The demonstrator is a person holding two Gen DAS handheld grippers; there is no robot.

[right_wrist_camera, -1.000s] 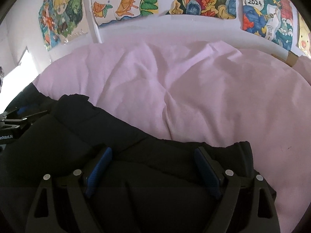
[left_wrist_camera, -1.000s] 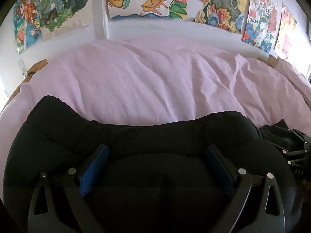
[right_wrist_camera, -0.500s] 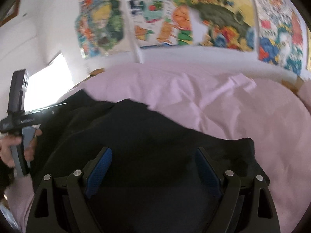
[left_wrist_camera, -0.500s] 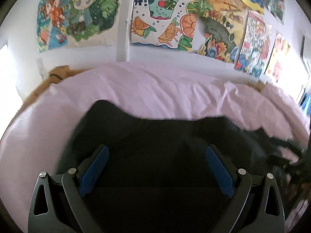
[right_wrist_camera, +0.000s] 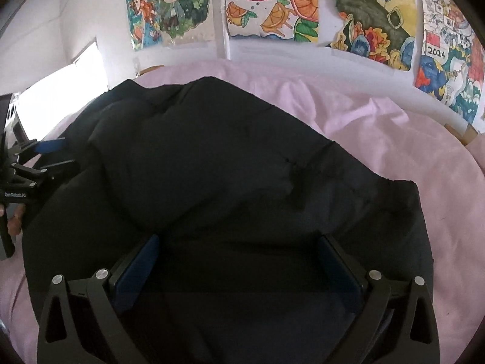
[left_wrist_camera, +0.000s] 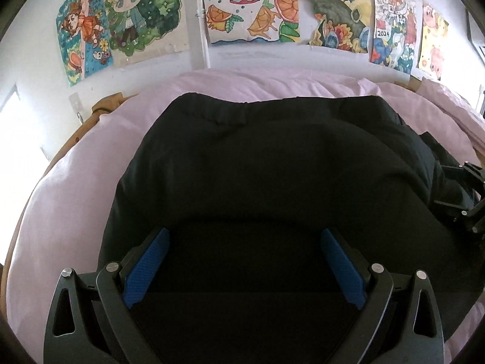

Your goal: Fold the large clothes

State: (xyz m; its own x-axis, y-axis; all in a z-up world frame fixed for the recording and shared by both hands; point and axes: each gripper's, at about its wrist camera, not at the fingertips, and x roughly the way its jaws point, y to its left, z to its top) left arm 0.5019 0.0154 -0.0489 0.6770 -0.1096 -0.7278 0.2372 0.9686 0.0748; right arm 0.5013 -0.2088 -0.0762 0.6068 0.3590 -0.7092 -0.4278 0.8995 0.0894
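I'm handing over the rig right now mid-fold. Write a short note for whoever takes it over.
Left gripper: fingers open, hovering over the black padded jacket, holding nothing.
Right gripper: fingers open, also over the jacket, holding nothing.
The jacket lies in a puffy bundle on the pink bedcover, below the wall of drawings.
Done: it looks folded over at least once; the exact layers cannot be told.
Left: probably flatten the bundle and square the edges, perhaps one more fold.
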